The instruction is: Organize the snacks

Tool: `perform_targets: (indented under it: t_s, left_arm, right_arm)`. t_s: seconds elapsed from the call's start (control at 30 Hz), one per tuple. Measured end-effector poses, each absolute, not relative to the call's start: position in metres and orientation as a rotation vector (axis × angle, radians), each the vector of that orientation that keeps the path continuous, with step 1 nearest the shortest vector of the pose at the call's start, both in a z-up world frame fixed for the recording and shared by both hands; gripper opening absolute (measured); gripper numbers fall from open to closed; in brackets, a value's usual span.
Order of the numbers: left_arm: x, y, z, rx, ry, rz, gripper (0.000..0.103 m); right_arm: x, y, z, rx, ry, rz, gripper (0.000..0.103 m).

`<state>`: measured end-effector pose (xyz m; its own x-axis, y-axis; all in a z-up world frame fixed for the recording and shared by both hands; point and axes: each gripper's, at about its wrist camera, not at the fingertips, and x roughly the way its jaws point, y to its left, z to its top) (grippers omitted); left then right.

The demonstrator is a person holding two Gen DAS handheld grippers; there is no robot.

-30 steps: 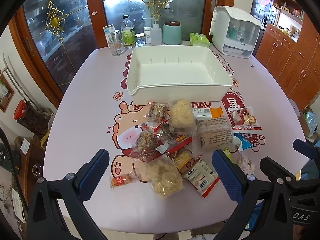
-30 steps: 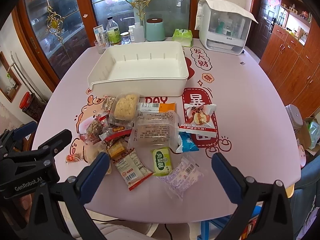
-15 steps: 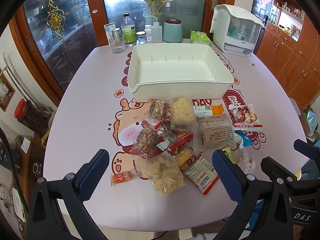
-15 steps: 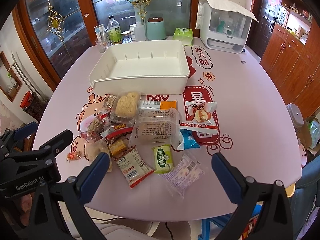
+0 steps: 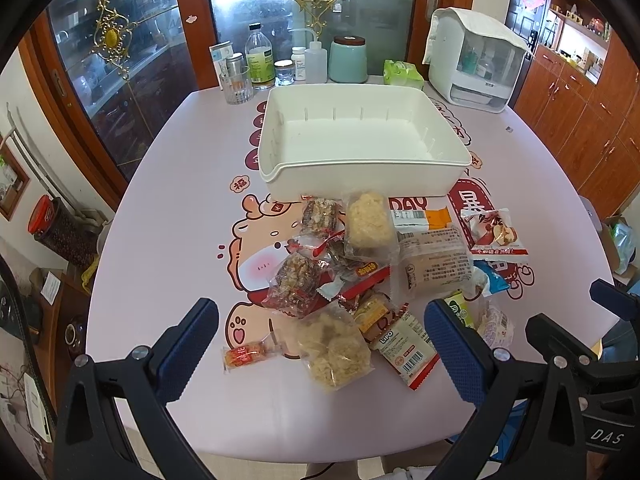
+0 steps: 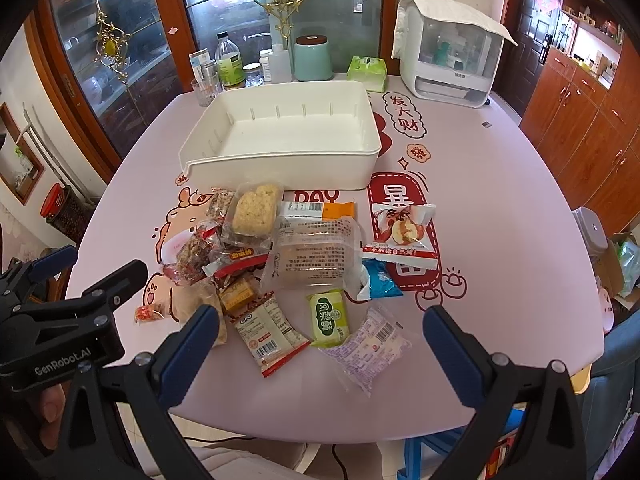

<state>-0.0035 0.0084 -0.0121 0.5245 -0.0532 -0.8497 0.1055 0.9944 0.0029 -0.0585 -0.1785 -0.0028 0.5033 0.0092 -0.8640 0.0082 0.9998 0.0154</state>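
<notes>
Snacks (image 5: 352, 280) lie in a loose heap on the pink tabletop (image 5: 168, 208), just in front of a white tray (image 5: 360, 168) with nothing inside it. At the left edge of the heap there is a small orange candy (image 5: 245, 357); next to it lies a clear bag of pale puffed pieces (image 5: 334, 350), and behind these a nut bar in clear wrap (image 5: 296, 280) and a yellow rice cake (image 5: 366, 222). In the middle lies a big clear packet with printed text (image 5: 434, 264), partly over its neighbours, and in front of it a red and white packet with a barcode (image 5: 406, 354). At the right lies a red and white packet with an apple picture (image 5: 496, 234).

Behind the tray stand a glass (image 5: 237, 87), a bottle with a green label (image 5: 260, 58), a mint green jar (image 5: 348, 60), a green pack of tissues (image 5: 402, 74) and a white appliance (image 5: 476, 56).

The left tool (image 5: 320, 344) hangs above the near edge of the heap with its blue fingers wide apart and nothing between them. The right tool (image 6: 320, 344) is the same, wide apart and holding nothing.

The right wrist view shows a green packet (image 6: 328, 318), a clear packet with purple print (image 6: 370, 346) and a blue packet (image 6: 380, 278) in full; in the left wrist view the tool's right finger (image 5: 454, 348) hides most of them. The right wrist view also shows the body of the left tool at its left side.
</notes>
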Motion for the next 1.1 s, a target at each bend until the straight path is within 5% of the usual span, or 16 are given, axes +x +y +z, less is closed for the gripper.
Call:
perform_targets:
  t_s: [1.1]
  left_arm:
    - [0.013, 0.007, -0.047, 0.076, 1.145, -0.126, 0.102]
  right_arm:
    - [-0.056, -0.181, -0.028, 0.067, 1.113, 0.006, 0.100]
